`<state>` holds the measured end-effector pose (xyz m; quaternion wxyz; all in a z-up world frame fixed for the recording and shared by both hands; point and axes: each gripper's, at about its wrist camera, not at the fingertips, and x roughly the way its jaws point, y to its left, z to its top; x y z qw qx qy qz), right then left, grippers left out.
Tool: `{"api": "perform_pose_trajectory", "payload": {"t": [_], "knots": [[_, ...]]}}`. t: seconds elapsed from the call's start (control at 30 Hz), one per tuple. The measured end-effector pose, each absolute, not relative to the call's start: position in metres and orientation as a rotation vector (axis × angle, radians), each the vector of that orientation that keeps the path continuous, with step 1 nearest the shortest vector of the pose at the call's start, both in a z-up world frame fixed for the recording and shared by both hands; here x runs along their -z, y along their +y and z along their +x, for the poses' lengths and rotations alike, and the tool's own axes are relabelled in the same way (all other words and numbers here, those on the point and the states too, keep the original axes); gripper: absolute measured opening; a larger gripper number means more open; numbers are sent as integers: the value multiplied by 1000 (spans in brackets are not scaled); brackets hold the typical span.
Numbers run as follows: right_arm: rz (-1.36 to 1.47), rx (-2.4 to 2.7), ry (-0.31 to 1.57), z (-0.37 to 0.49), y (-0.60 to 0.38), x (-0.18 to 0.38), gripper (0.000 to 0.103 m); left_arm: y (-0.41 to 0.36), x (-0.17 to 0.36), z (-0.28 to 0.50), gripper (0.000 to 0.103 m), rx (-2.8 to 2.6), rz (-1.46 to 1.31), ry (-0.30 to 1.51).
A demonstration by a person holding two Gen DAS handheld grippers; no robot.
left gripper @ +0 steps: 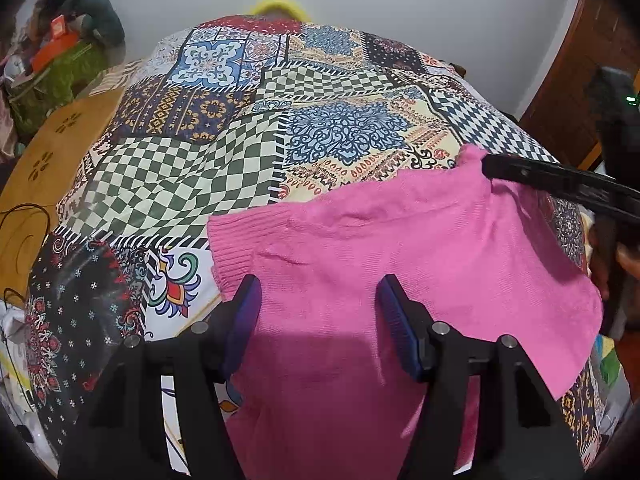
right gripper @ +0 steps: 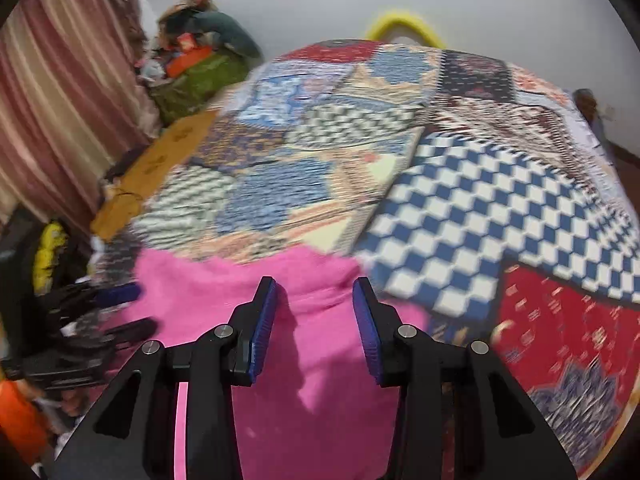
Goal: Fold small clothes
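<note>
A pink knit garment (left gripper: 400, 248) lies spread on the patchwork bedspread (left gripper: 224, 128), with a ribbed hem at its left edge. My left gripper (left gripper: 318, 292) is open and hovers just above the garment's near part, holding nothing. My right gripper (right gripper: 314, 292) is open above the same pink garment (right gripper: 312, 360), also empty. The right gripper's fingers (left gripper: 560, 182) reach in from the right in the left wrist view, over the garment's far right corner. The left gripper's fingers (right gripper: 116, 294) show at the left edge of the right wrist view, which is motion-blurred.
The bedspread (right gripper: 460, 208) covers the whole bed. A wooden board (left gripper: 44, 168) and a cable lie to the left. A pile of clothes and bags (left gripper: 60, 52) sits at the far left by a striped curtain (right gripper: 60, 92). A wooden wardrobe (left gripper: 580, 80) stands at the right.
</note>
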<state>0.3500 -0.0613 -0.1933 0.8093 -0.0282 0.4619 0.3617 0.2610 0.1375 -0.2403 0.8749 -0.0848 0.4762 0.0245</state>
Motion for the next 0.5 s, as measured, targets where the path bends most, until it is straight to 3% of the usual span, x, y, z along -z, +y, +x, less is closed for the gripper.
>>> {"api": "perform_pose_trajectory", "payload": {"t": [0.27,0.5], "knots": [[-18,-638,945,350,-112,161,36,133,216,256,61,-72,-139,935],[-39,-670,707,270,-152,57,36,118,126,221,61,-62,-136,733]]}}
